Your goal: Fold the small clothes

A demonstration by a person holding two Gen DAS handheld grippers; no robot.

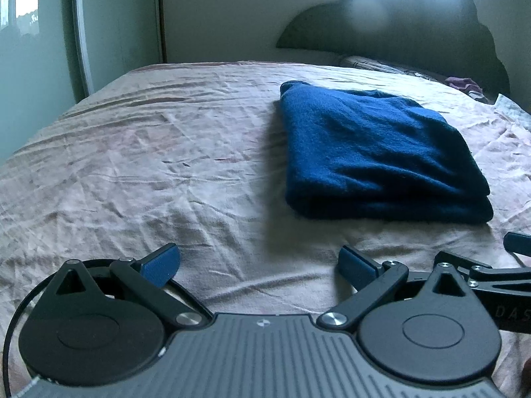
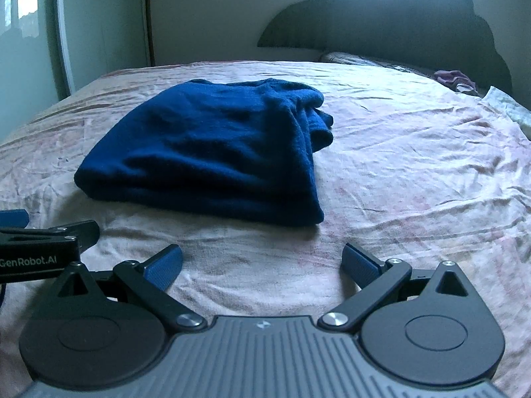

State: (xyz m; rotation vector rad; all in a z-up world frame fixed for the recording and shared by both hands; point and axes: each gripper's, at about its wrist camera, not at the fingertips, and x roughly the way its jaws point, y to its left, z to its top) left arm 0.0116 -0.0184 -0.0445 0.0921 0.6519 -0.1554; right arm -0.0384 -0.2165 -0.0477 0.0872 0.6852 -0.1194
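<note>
A dark blue garment lies folded into a thick rectangle on the bed's pale pink sheet. In the right wrist view the same blue garment lies ahead and to the left, with loose layers at its right edge. My left gripper is open and empty, low over the sheet, short of the garment's near left corner. My right gripper is open and empty, just short of the garment's near right corner. Each gripper shows at the edge of the other's view.
A dark scalloped headboard stands at the far end under a bright window. Small purple clothes and a pale cloth lie at the far right of the bed. A wardrobe door stands at the far left.
</note>
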